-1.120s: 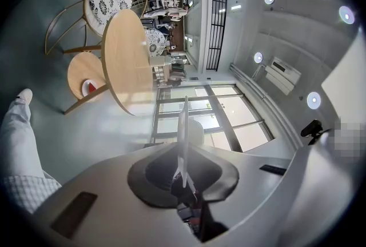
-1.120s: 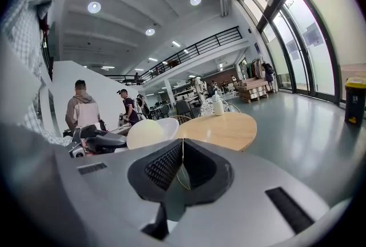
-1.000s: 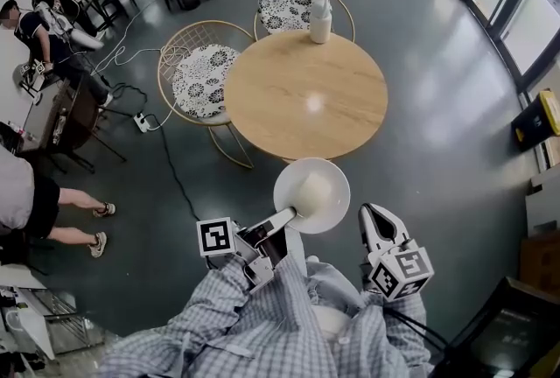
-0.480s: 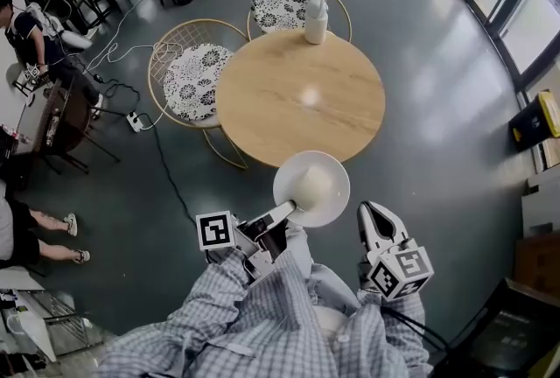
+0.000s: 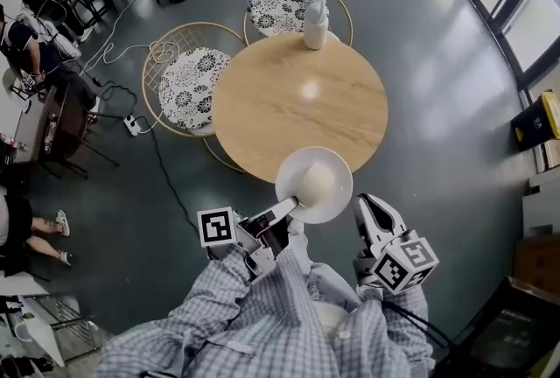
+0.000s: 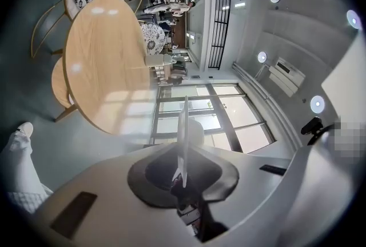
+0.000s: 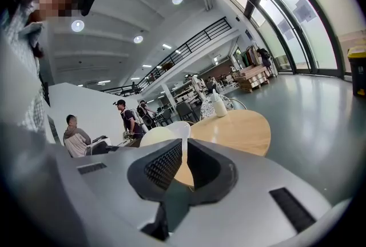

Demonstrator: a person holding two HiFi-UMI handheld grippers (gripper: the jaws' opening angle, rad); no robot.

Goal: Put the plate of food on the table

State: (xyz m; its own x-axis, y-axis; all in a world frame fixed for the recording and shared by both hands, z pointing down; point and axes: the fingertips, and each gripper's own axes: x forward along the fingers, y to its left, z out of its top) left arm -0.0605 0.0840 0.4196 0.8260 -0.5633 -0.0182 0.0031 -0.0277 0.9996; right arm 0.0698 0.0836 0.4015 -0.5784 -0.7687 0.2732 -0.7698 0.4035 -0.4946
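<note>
A white plate (image 5: 331, 168) with a pale mound of food (image 5: 315, 184) hangs in the air, its far part overlapping the near edge of the round wooden table (image 5: 302, 105). My left gripper (image 5: 293, 208) is shut on the plate's near rim. In the left gripper view the plate (image 6: 183, 120) runs edge-on between the jaws of the left gripper (image 6: 183, 154), with the table (image 6: 103, 68) ahead. My right gripper (image 5: 372, 203) hovers to the right of the plate and holds nothing. In its own view the right gripper (image 7: 184, 146) shows only a thin slit between its pads, with the plate (image 7: 174, 130) and table (image 7: 234, 131) beyond.
A white bottle (image 5: 316, 22) stands at the table's far edge. Two wire chairs with patterned cushions (image 5: 194, 80) (image 5: 282, 0) sit at its left and far sides. A cable with a power strip (image 5: 138, 122) lies on the floor to the left. People sit at desks far left.
The table has drawn nearer in the head view. Both grippers and the plate moved toward it; the plate now overlaps its near edge. The grip on the plate is unchanged.
</note>
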